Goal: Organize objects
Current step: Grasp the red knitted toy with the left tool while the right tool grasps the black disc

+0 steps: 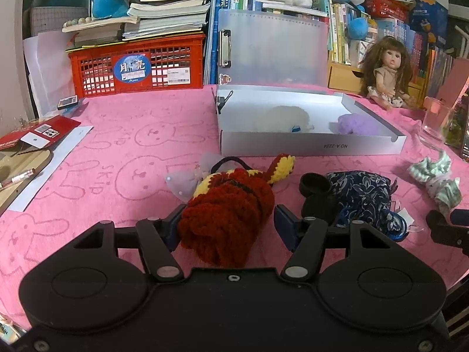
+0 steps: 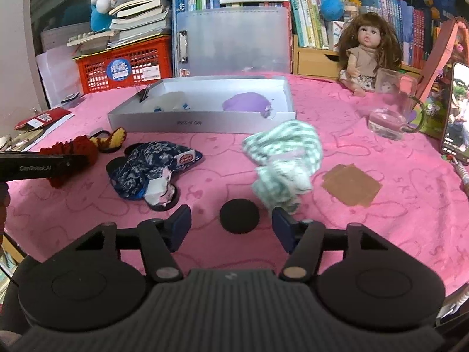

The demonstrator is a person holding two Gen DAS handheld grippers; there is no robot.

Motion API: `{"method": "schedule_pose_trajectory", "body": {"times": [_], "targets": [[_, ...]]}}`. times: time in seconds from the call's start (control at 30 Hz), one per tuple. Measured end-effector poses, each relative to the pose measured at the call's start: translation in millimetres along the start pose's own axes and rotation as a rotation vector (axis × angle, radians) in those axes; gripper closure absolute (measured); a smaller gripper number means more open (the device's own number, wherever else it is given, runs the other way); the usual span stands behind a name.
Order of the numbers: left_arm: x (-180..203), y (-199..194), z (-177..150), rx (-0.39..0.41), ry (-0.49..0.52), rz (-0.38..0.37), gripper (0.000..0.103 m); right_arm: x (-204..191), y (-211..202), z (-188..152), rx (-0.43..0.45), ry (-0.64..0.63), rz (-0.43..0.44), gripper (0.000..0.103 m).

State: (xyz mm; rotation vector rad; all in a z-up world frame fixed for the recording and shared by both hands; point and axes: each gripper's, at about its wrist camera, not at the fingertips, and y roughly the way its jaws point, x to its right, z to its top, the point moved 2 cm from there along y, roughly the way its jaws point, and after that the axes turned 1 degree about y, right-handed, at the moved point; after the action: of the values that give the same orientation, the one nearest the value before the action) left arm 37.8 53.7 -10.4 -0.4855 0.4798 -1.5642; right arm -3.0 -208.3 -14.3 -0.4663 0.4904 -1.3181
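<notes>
Left wrist view is showing the left gripper (image 1: 227,226) at lower centre, its jaws partly closed around a dark red and yellow crocheted toy (image 1: 231,205); the left pad is pressing into the yarn, while whether the right pad is touching is hard to tell. The toy's near end is disappearing behind the gripper body. Beyond it, the open white box (image 1: 310,146) is sitting at centre right on the pink cloth (image 1: 123,158), holding a pale object and a purple one, both blurred. Right wrist view is showing the right gripper (image 2: 231,224) half open at lower centre, a black disc (image 2: 239,215) lying between its fingers untouched, and the green striped cloth (image 2: 283,158) brushing the right fingertip.
</notes>
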Motion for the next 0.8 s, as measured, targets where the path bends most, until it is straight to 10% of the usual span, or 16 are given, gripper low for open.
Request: {"method": "schedule_pose_trajectory", "body": {"times": [0.8], "targets": [[5.8, 0.8, -4.9, -0.006, 0.009, 0.02, 0.056, 2.8, 8.8, 1.0, -0.008, 0.043, -0.031, 0.068]]}}
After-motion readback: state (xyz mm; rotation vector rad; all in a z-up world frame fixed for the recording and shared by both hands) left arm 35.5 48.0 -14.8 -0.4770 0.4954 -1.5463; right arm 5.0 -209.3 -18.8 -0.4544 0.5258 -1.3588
